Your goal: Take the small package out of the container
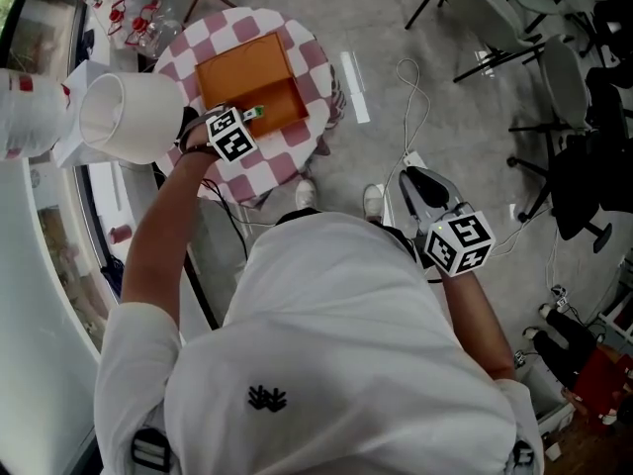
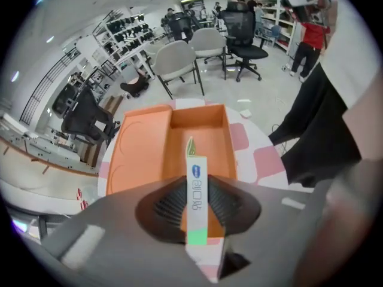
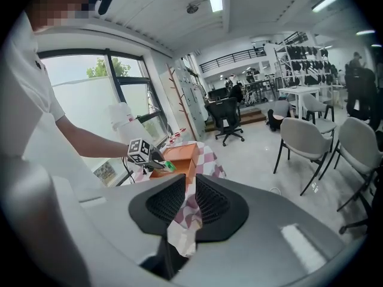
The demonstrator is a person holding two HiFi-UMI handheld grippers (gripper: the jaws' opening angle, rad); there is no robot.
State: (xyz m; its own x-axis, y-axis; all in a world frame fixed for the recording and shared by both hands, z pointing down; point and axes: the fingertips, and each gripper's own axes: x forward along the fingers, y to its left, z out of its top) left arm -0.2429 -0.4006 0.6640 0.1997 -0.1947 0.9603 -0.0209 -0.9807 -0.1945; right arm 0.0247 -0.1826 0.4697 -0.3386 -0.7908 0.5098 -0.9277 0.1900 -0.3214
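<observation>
An orange container [image 1: 247, 72] lies open on a round table with a pink-and-white checked cloth [image 1: 297, 161]. My left gripper [image 1: 252, 117] is at the container's near edge. It is shut on the small package [image 2: 197, 190], a slim white packet with a green end that stands upright between the pads over the container's deep compartment [image 2: 197, 133]. The right gripper view shows the package [image 3: 168, 165] in the left gripper at the container [image 3: 179, 154]. My right gripper [image 1: 413, 181] hangs by my side, away from the table, with a narrow gap between its jaws and nothing in it.
A white lampshade-like cylinder [image 1: 124, 117] stands left of the table. The container's flat lid [image 2: 134, 154] lies to the left of the compartment. Office chairs [image 1: 554, 77] and a white cable [image 1: 410, 97] are on the floor at the right.
</observation>
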